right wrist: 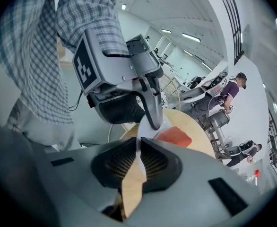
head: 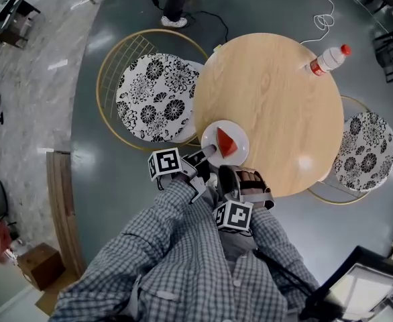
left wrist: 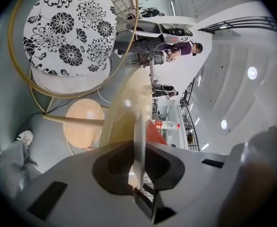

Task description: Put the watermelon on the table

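At lower centre, the left gripper [head: 206,154] and right gripper [head: 228,172] both pinch the round white plate [head: 239,133] holding a red watermelon wedge [head: 225,142], at the round wooden desk [head: 277,92] edge.

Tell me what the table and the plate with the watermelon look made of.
The table: light wood or wood-look laminate, smooth with a soft sheen; faint grain and glare spots show. The plate: white, plain, thin-rimmed; ceramic or plastic, can't tell.
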The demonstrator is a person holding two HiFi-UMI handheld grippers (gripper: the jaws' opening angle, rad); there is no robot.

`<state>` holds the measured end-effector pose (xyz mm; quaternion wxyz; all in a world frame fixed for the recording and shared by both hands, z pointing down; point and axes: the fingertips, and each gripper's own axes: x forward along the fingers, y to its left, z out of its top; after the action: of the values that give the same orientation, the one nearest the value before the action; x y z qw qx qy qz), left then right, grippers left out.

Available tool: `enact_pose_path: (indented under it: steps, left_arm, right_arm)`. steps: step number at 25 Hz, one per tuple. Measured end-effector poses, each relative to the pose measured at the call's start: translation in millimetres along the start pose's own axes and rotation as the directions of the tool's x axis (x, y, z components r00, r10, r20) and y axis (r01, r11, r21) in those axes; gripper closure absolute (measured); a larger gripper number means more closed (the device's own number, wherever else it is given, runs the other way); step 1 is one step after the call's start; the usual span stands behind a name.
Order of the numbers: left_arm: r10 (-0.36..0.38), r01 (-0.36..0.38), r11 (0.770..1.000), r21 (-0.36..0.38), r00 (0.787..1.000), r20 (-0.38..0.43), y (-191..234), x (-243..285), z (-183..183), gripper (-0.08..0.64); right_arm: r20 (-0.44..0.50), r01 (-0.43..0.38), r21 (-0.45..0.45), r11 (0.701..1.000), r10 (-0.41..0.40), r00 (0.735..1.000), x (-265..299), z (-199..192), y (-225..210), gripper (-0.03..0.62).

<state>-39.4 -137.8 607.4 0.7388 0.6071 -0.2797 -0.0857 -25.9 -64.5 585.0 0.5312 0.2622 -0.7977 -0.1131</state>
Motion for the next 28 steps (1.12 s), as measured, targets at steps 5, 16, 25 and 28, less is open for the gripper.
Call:
enact_pose_path:
  steps: [5,16,25,28]
  left_arm:
    - [-0.021,0.022,0.999,0.039,0.999,-0.036,-10,3,-3,0.475]
    - [0.004,-0.002,0.999,0.038,0.999,-0.048,2,-31,0,0.383]
    - [-0.006,0.006,1.0,0.023,1.0,-0.017,12,-63,-8,0.385]
    - [-0.045,0.045,0.999,0.022,0.999,0.002,6,-66,-9,0.385]
  right_arm:
    - [-0.016,-0.012,0.033,0.999,0.013,1.0,1,-4,1,0.555]
    - [-0.045,-0.038,0.038,0.999,0.039,0.998,13,-9,2,0.554]
    - [-0.064,-0.118,0.12,0.986,0.127,0.99,25,-12,12,0.551]
    - [-0.064,-0.119,0.149,0.982,0.13,0.989,27,-13,12,0.551]
